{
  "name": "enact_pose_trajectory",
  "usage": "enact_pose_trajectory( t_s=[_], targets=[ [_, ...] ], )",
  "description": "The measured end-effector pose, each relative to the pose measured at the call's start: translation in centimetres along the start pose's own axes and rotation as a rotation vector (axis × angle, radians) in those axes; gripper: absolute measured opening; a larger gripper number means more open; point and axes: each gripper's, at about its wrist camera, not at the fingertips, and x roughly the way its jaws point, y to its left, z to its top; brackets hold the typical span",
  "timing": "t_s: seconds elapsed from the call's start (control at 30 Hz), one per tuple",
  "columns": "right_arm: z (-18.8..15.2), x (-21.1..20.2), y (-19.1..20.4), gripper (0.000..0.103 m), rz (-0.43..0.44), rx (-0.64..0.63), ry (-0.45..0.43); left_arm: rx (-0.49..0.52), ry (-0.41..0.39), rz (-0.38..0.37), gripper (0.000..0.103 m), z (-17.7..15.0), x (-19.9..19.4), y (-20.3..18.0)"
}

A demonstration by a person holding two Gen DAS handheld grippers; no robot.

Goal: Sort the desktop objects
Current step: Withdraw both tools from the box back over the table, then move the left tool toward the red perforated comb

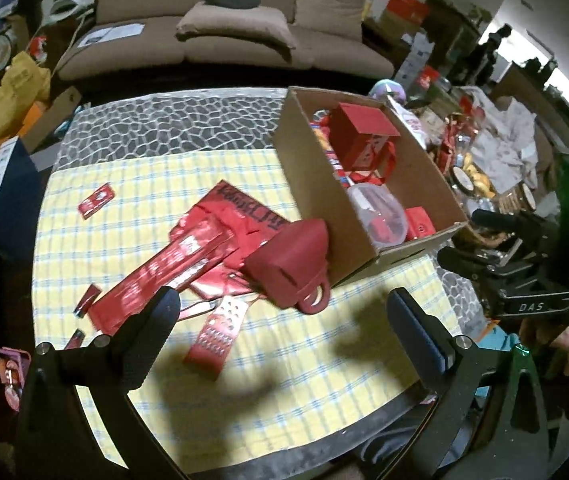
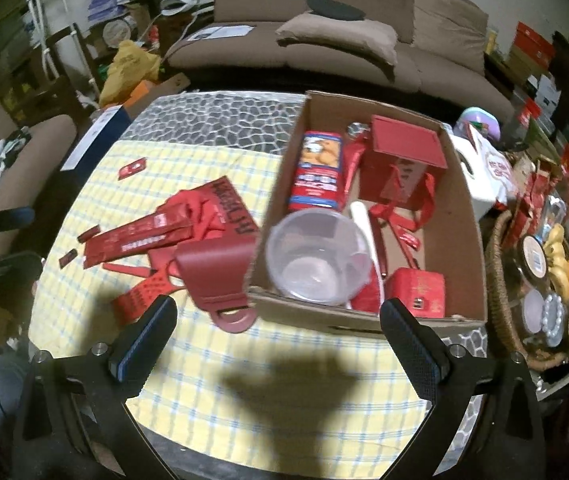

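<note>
Left wrist view: the left hand-held gripper hovered low over the counter, jaws spread wide, nothing between them. The red pouch lay just ahead of the gap and slightly left of centre, leaning against the outer wall of the cardboard box. Its long axis ran from the looped handle, nearest the gripper, up and away toward the box. To its left sat the pile of red packets, with the long red carton pointing back toward the left finger.

Right wrist view: the right hand-held gripper was also spread and empty. It faced the box's near wall, with the clear plastic cup inside the box straight ahead. The same pouch showed well to the left, near that gripper's left finger.

Judgement: the left gripper was the nearer and better aligned to the pouch. A short forward reach with the jaws across the pouch's narrow handle end looked workable; the box wall, touching it, could block the right-hand finger
</note>
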Motion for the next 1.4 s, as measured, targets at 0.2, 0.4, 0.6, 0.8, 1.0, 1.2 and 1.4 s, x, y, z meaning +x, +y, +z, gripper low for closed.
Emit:
enact_pose_trajectory(
  t_s=[0.2,0.4,0.6,0.8,1.0,1.2,1.4],
  targets=[
    [0.2,0.0,3.1,0.103,0.015,-0.030,-0.004,-0.033,-0.006,0.027,0.103,-1.1,-1.3,2.5],
    [0.2,0.2,5.4,0.103,0.021,-0.047,-0.003,-0.053,-0.008,0.043,0.103,-2.2,-2.2,4.7],
    [0.3,0.9,7.8,0.103,0.040,-0.054,-0.002,-0.074,-0.006,0.057,0.103,-3.3,-2.6,7.2],
    [0.4,2.4,10.5,0.103,0.074,-0.076,0.008,-0.094,0.004,0.070,0.103,-4.4,-1.9,9.7],
    [0.0,5.1,12.7,0.103,0.126,-0.087,0.020,-0.119,-0.013,0.070,0.103,-5.9,-0.9,12.3],
    [-1.3,8.4,14.5,0.103,0.170,-0.105,0.035,-0.104,-0.013,0.069,0.103,-7.8,1.5,13.7],
    [-2.6,11.3,15.7,0.103,0.188,-0.120,0.023,-0.108,0.002,0.075,0.103,-9.5,4.6,15.1]
  ],
)
